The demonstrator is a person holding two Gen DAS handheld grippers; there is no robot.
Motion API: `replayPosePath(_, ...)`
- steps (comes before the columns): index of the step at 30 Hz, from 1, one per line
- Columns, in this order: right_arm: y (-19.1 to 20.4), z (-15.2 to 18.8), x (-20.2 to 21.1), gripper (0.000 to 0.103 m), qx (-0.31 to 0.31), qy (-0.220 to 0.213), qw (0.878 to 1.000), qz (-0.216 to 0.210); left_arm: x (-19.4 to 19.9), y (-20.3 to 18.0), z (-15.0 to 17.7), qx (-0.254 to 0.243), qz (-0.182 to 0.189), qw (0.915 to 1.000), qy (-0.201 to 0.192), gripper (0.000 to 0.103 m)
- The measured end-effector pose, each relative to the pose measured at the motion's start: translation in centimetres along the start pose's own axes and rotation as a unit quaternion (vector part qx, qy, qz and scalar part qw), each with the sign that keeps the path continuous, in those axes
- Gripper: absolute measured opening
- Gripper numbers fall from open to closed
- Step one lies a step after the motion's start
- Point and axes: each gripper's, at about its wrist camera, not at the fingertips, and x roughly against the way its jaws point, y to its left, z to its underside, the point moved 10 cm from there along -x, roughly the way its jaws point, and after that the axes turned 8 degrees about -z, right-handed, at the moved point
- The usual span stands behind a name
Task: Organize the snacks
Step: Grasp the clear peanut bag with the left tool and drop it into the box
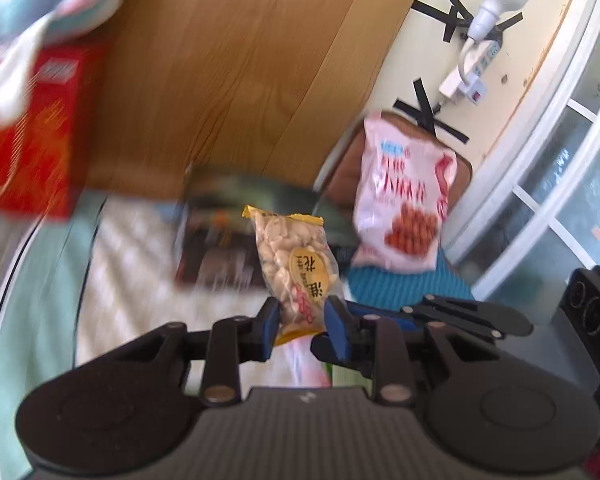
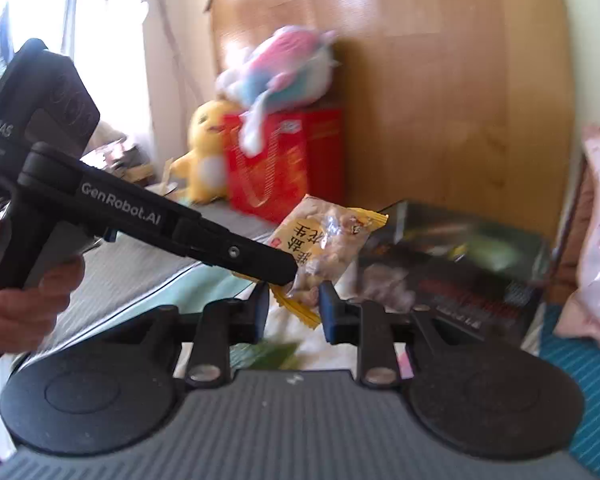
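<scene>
A clear peanut packet with yellow ends and a round yellow label hangs in the air over the bed. My left gripper is shut on its lower part, blue pads pressing both sides. In the right wrist view the same packet is tilted, and the left gripper reaches in from the left, held by a hand. My right gripper is shut on the packet's lower yellow end, which fills the gap between the pads. The right gripper's black body comes in from the right in the left wrist view.
A big pink snack bag leans on a chair at the right. A dark flat box lies on the bed behind the packet. A red box carries a pink-and-blue plush, with a yellow plush beside it. A wooden board stands behind.
</scene>
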Motion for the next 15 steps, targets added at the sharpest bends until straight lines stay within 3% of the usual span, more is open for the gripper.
replayPosePath(7, -9.9, -2.4, -2.9, 0.029, -0.060, 0.007, 0.995, 0.080, -10.5, -1.6, -5.5, 0.008, -0.010, 0.9996, 0.025, 0.026)
replayPosePath(11, -13.5, -1.6, -3.6, 0.029, -0.072, 0.024, 0.991, 0.111, -14.7, -2.1, -5.7, 0.010, -0.013, 0.9989, 0.043, 0.027)
replayPosePath(13, -14.4, -0.9, -4.0, 0.036, -0.075, 0.033, 0.989, 0.119, -16.1, -1.8, -5.2, 0.016, -0.011, 0.9984, 0.053, 0.028)
replayPosePath(15, -14.9, -0.2, -3.9, 0.041, -0.078, 0.033, 0.988, 0.125, -16.8, -1.8, -4.9, 0.022, -0.011, 0.9983, 0.054, 0.036)
